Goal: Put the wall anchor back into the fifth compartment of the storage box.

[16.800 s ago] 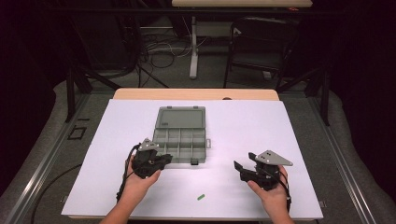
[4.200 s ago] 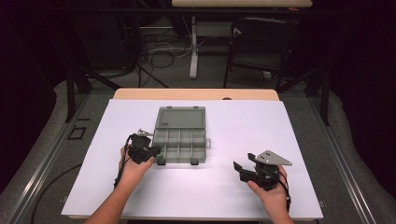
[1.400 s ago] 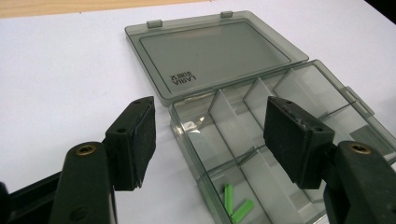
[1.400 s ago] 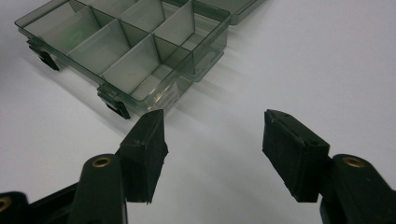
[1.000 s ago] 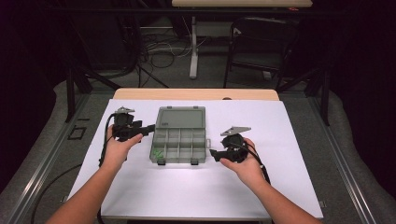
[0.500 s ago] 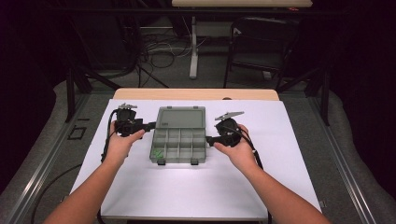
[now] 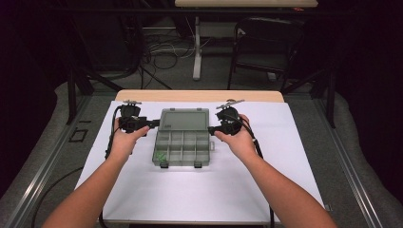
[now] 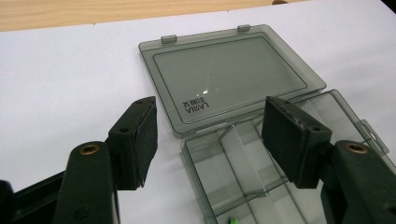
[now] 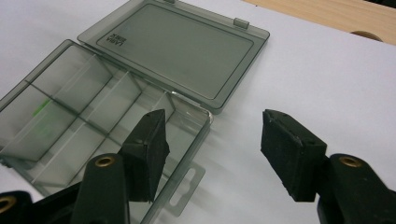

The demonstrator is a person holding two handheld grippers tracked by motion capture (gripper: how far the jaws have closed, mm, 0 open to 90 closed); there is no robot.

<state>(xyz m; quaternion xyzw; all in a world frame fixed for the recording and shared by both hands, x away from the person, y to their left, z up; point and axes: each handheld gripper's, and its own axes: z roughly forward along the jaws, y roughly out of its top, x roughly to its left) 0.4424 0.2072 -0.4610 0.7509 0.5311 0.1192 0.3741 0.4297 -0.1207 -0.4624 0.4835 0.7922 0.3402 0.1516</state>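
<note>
Compartment box (image 7: 183,147) lies at frame centre on the white bench (image 7: 285,156), lid (image 7: 184,118) hinged flat toward the top. Left gripper (image 7: 153,124) and right gripper (image 7: 212,128) flank the lid's short edges, equally near; fingers (image 8: 140,140) of both stand open, empty.

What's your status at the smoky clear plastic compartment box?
Left gripper and right gripper open, empty, flanking the smoky clear plastic compartment box. Lid flat open. Small green piece inside. Nothing in the way.
</note>
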